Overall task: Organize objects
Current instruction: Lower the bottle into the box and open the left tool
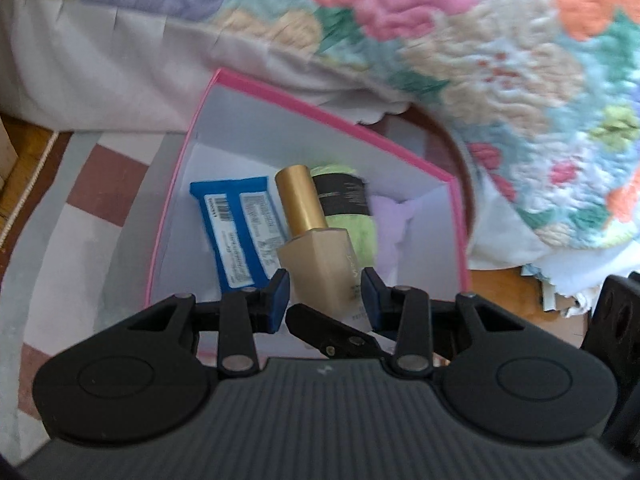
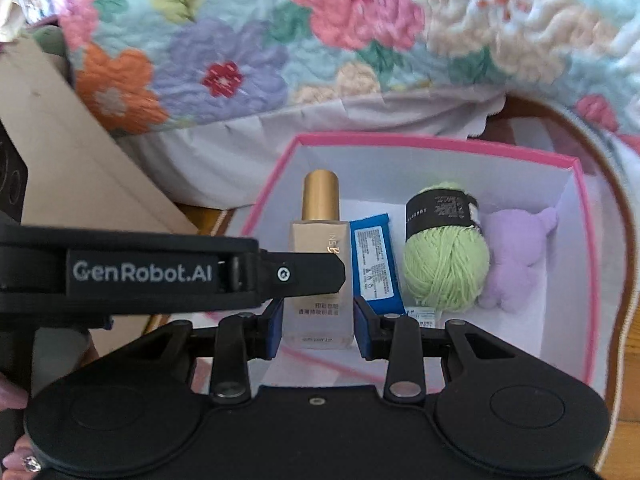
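A pink-rimmed white box [image 1: 280,100] [image 2: 440,142] holds a blue snack bar [image 1: 236,232] [image 2: 376,264], a green yarn ball [image 1: 352,208] [image 2: 446,268] and a purple plush toy [image 2: 516,260]. A beige foundation bottle with a gold cap [image 1: 312,236] [image 2: 320,256] is held over the box. My right gripper [image 2: 319,326] is shut on the bottle's base. My left gripper [image 1: 326,300] straddles the same bottle with its blue pads [image 1: 280,300] slightly apart from the sides. The left gripper's body crosses the right wrist view [image 2: 160,272].
A floral quilt [image 1: 480,40] [image 2: 320,32] hangs over the bed behind the box. A checked rug [image 1: 80,200] lies left of the box on the wooden floor [image 1: 500,300]. A cardboard box [image 2: 72,152] stands at left in the right wrist view.
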